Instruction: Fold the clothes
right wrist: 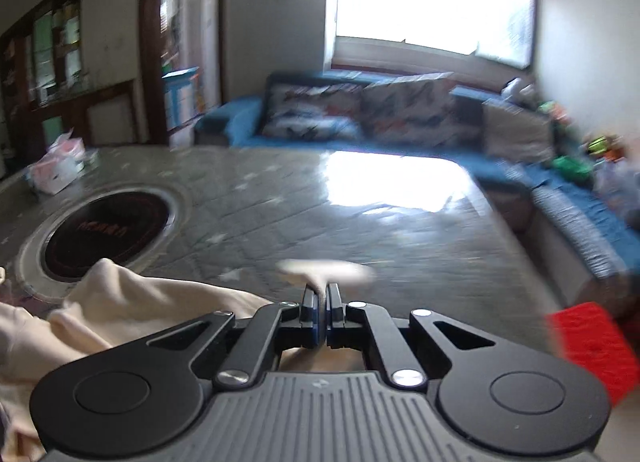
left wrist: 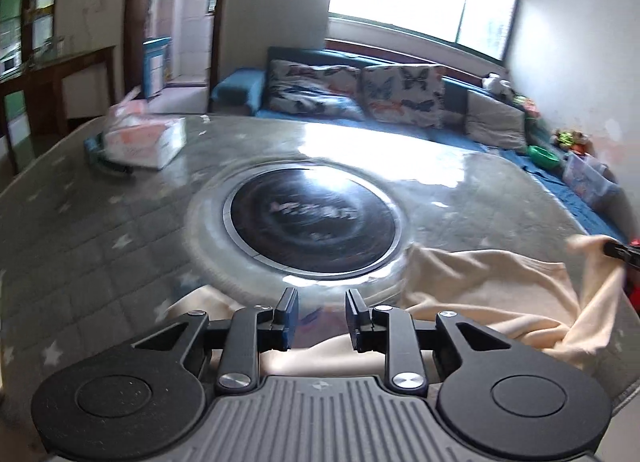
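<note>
A cream garment (left wrist: 480, 294) lies rumpled on the near part of a grey quilted table (left wrist: 100, 229). My left gripper (left wrist: 322, 320) is open and empty, just above the garment's near edge. My right gripper (right wrist: 321, 302) is shut on a corner of the garment (right wrist: 324, 272) and holds it lifted above the table; the rest of the cloth (right wrist: 120, 310) trails to the left. In the left wrist view the right gripper's tip (left wrist: 620, 250) shows at the far right, pinching the raised cloth.
A black round hotplate (left wrist: 312, 213) is set in the table's middle. A tissue pack (left wrist: 144, 137) lies at the far left. A blue sofa (left wrist: 360, 101) with cushions stands behind. A red object (right wrist: 592, 346) is at the right edge.
</note>
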`<state>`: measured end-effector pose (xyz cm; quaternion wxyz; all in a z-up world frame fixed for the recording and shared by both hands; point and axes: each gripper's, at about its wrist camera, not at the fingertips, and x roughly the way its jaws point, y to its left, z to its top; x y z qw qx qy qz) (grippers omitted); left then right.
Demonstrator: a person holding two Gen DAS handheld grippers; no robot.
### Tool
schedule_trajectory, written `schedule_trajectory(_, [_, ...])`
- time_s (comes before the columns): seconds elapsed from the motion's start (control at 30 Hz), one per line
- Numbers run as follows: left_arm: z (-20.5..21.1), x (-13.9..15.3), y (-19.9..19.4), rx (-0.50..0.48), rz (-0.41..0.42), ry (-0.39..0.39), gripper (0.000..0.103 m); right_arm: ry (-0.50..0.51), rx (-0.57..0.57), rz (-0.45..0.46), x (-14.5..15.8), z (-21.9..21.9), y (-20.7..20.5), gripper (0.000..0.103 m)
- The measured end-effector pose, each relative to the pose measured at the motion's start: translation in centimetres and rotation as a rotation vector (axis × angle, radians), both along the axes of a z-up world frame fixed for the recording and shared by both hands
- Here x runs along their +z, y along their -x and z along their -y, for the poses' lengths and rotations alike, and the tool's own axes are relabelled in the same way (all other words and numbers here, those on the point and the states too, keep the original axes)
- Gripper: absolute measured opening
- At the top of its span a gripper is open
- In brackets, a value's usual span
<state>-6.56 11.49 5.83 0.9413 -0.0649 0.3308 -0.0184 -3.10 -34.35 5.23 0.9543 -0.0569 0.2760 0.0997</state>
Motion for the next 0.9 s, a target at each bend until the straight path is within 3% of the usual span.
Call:
schedule_trajectory(0.1, [1.5, -0.4, -1.7, -0.052, -0.006, -0.006, 0.028, 0.021, -0.087, 0.020, 0.6, 2.8, 4.0, 0.003])
schedule_trajectory(0.23, [3.7, -1.0, -4.1, -0.120, -0.022, -0.017, 0.028, 0.054, -0.191, -0.067, -0.3, 5.7, 8.0, 0.004])
schedule_trajectory(0.37, [5.5, -2.2, -6.4, -0.155, -0.055, -0.042, 0.032, 0.092, -0.262, -0.171, -2.4, 7.5, 9.4, 0.014])
schedule_trajectory(0.47, [6.1, -2.9, -8.0, -0.166, -0.080, -0.046, 0.043, 0.085, -0.308, -0.158, -2.0, 8.2, 9.6, 0.022])
schedule_trajectory(0.5, [6.3, -3.0, -8.5, -0.172, -0.087, -0.044, 0.044, 0.087, -0.314, -0.143, -1.7, 8.3, 9.4, 0.030])
schedule_trajectory(0.57, [6.8, -3.4, -9.4, -0.183, -0.098, -0.041, 0.044, 0.081, -0.295, -0.119, -1.1, 8.3, 8.8, 0.040])
schedule_trajectory(0.9, [8.4, -5.9, -13.8, -0.182, -0.159, -0.036, 0.049, -0.002, -0.013, -0.150, -2.0, 2.9, 2.1, 0.054])
